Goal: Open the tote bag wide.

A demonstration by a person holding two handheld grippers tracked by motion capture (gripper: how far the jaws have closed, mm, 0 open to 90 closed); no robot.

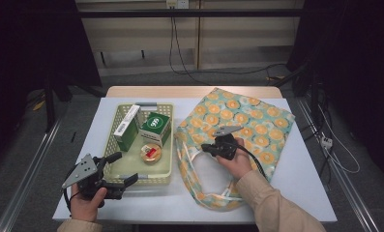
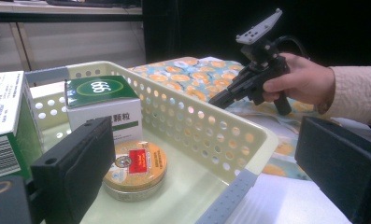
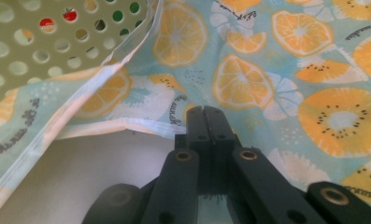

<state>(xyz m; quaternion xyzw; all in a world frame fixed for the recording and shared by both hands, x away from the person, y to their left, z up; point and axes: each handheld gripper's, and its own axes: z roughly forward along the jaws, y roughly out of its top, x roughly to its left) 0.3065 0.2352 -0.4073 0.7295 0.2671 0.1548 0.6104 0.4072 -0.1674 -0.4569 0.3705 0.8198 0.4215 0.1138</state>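
A: Where does the bag (image 1: 238,130) lie, and what holds it?

B: Flat on the bench (image 1: 296,193), mouth toward me, just beside the basket (image 1: 166,180). My right gripper (image 1: 214,147) has its fingers pressed together on the upper rim of the mouth, as I judge from the right gripper view, where the hem (image 3: 141,126) meets them.

A: And the left gripper (image 1: 116,168)?

B: Fingers wide, straddling the basket's near right corner, empty. Inside sit a round tin (image 2: 135,167), a green box (image 2: 99,91) and a taller carton (image 2: 5,121).

A: Risks?

B: The thin hem may slip out if I lift quickly, or I may have pinched both layers and kept the mouth closed. The left finger could nudge the basket wall.

A: Room?

B: Bare bench near me and to the right; the bag's far corner overhangs.
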